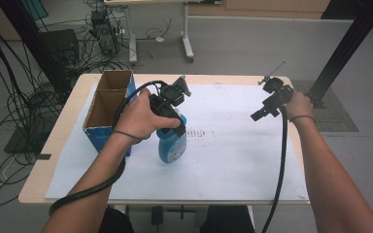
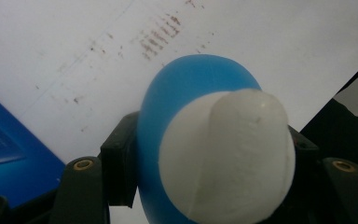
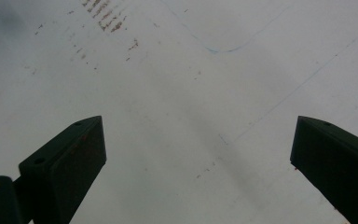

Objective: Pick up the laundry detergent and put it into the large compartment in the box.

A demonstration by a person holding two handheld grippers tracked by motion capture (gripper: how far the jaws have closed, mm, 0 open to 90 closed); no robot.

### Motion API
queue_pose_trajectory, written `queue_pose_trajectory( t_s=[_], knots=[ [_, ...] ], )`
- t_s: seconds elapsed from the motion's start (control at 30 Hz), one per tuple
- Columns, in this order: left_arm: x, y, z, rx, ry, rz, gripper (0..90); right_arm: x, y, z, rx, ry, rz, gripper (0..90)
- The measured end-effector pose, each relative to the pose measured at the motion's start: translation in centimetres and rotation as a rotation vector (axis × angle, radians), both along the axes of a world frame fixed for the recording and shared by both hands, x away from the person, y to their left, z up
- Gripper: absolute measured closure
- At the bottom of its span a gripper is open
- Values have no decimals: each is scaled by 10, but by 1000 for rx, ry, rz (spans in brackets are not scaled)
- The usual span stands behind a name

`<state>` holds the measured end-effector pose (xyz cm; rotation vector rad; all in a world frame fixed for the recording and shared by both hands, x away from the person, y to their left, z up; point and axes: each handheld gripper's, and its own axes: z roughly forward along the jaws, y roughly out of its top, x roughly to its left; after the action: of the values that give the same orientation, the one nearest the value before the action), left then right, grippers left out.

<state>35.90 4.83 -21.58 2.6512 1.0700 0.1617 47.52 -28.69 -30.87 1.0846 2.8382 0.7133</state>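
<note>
The left gripper (image 1: 171,119) is clamped on a blue bottle (image 1: 171,145), its two black jaws pressing the bottle's upper body from either side just below the white cap (image 2: 228,154); in the left gripper view the cap bulges toward the camera with the blue shoulder curving behind it. From the high view the bottle stands roughly upright under the left hand (image 1: 138,119), its base at or just above the white paper sheet (image 1: 233,160) that covers the table (image 1: 34,187); whether the base touches the sheet cannot be told. Just to the bottle's left stands an open cardboard box (image 1: 108,104) with a blue outer wall, and its blue side also shows at the left edge of the left gripper view. A patch of faint reddish-brown marks (image 1: 198,132) lies on the paper just right of the bottle. The right gripper (image 1: 267,108) hangs well apart from the bottle over the far right part of the sheet, held in the right hand (image 1: 298,104), with its jaws wide apart and nothing between them but bare paper. A black cable trails from each gripper along the forearm toward the table's near edge.
</note>
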Motion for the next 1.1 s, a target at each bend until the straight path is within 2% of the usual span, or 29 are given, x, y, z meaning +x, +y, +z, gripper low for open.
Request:
queue_pose_trajectory(
  t_s=[0.47,0.67,0.93,1.1],
  knots=[
    [-3,-8,69,-8,-27,-25,378,-3,1,10,5,-20,5,32],
    [-5,-11,103,-28,-54,-43,378,-2,2,12,-3,-26,14,31],
    [0,-11,147,-56,-58,-64,378,-2,3,15,-11,-31,8,32],
    [0,-11,167,-58,-76,-61,378,-2,2,14,-11,-28,6,32]
  ],
)
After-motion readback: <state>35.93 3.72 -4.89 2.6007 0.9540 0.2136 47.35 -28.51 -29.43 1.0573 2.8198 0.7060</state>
